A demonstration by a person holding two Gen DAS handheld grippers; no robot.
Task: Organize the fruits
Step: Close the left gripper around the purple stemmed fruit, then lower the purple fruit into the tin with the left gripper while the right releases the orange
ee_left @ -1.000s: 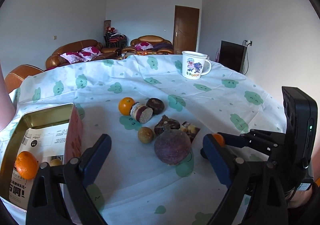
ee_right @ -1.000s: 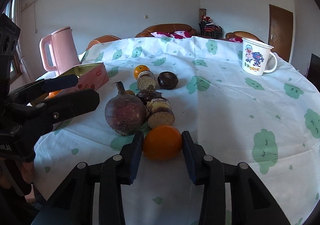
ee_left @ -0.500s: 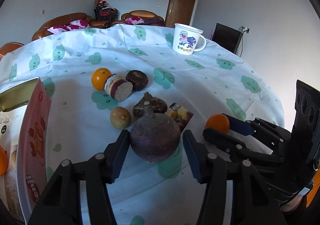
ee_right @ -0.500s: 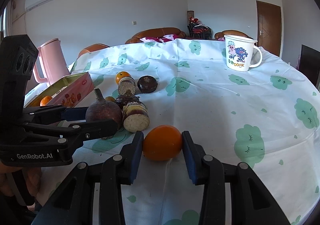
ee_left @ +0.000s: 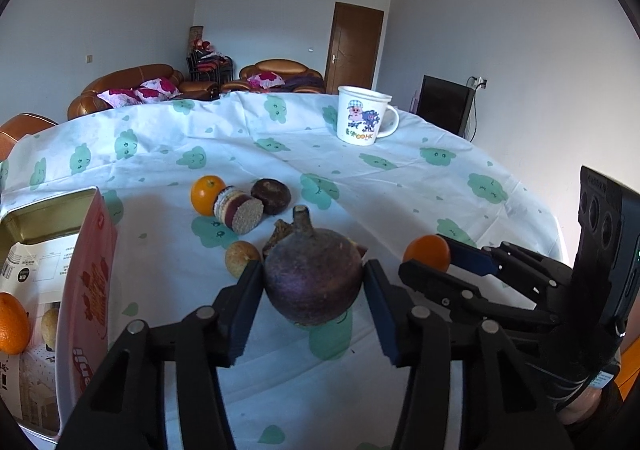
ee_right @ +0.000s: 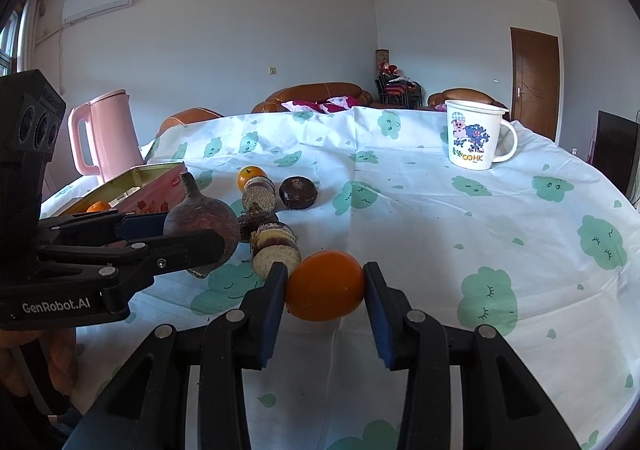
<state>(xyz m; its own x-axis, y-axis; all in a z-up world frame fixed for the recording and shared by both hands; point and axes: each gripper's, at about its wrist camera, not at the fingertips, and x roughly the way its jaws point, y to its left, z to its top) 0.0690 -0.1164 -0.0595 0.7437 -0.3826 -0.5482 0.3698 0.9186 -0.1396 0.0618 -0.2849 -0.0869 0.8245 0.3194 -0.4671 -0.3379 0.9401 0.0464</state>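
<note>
Both claws closed on fruit above a desk [ee_right: 420,234] draped in a white cloth with green cloud prints. The left claw [ee_left: 313,288] has just closed its blue pads on a large, round, dark purple fruit with a stubby stem [ee_left: 313,281], gripped across its widest part, seemingly so the matt, slightly rough skin cannot roll out; its underside looks just clear of the cloth. The right claw [ee_right: 325,292] pinches a smooth, glossy orange citrus fruit [ee_right: 325,286] at its sides, near the desk's front. To the left lies an open pink rectangular tin [ee_left: 86,290], already holding an orange [ee_left: 12,324] and a pale fruit, judged the destination. A loose cluster of other fruits and cut pieces [ee_left: 240,210] remains mid-desk, beyond the claws; a white cartoon-printed mug [ee_left: 362,116] stands far behind
</note>
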